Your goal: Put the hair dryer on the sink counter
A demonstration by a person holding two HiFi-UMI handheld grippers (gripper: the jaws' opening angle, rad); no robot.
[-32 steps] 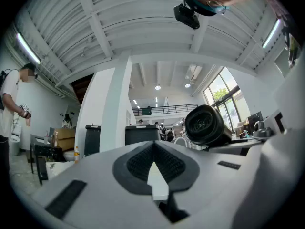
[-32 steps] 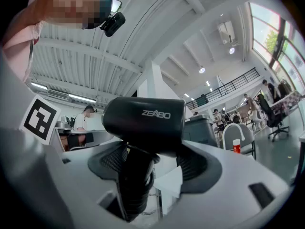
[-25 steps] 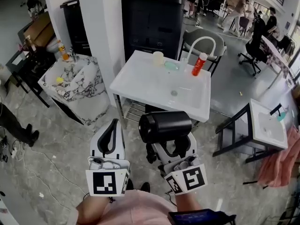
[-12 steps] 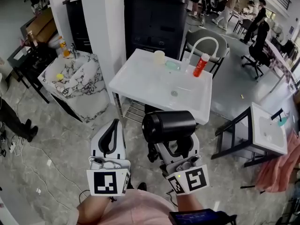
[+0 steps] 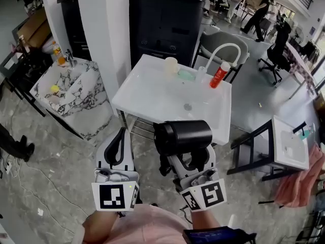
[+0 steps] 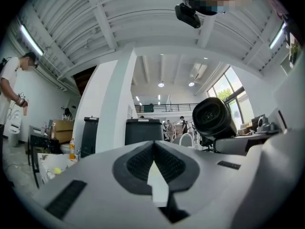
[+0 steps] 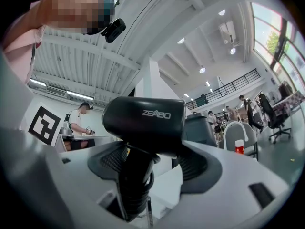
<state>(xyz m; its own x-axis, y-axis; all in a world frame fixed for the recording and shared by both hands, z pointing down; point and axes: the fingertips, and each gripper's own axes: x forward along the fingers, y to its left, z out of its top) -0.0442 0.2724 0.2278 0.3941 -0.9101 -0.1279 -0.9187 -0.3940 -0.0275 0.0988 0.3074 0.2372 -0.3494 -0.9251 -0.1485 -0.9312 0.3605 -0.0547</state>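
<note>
From the head view I can't see the hair dryer's (image 5: pixel 183 137) handle: its own barrel covers it and blocks part of the white sink's (image 5: pixel 152 93) near edge. The pink cloth (image 5: pixel 299 182) runs off the right edge. The small yellow thing (image 5: pixel 54 89) on the marble sink (image 5: pixel 81 93) is too tiny to identify.

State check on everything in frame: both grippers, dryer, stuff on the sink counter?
hair dryer: held by its handle, off the counter
right gripper: shut on the hair dryer
left gripper: shut, empty
sink counter: no dryer on it yet
red bottle: standing
cup: upright
</note>
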